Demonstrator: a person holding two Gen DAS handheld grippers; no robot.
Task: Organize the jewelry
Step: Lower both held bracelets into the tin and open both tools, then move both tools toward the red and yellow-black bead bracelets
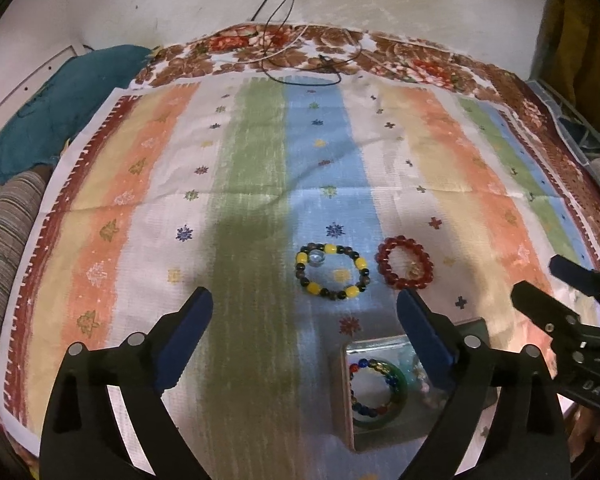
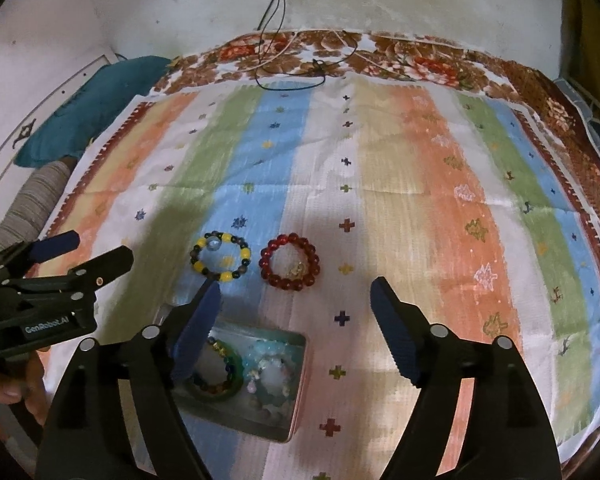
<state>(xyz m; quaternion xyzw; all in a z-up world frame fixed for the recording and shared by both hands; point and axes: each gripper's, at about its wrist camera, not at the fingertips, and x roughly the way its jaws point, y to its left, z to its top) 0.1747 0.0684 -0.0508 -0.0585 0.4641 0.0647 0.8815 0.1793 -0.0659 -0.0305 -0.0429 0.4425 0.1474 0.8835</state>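
Right, both my tools are spread wide with nothing between the pads: left gripper (image 1: 305,322) and right gripper (image 2: 296,312) hang over the striped cloth (image 1: 260,160), each angled down at it. My landmark is the metal tin (image 2: 296,364), sitting nearest me; it holds a green bangle (image 2: 236,384) ringed by a multicoloured bead strand, plus some pale pieces I can't make out.

Just beyond the tin lie the two loose bracelets, side by side and nearly touching: the yellow-and-dark bead bracelet (image 2: 220,257) beyond its left end, the red bead bracelet (image 2: 290,262) beyond its right end.

My read is that both are light and floppy (probably strung on elastic, though I can't see the cord), so they'll sag once lifted. The round, glossy beads look slippery, so I'd pinch across one side of the ring, pads straddling the beads, rather than squeeze a single bead. The red one carries a small pale charm on its near side; I'd keep clear of that.
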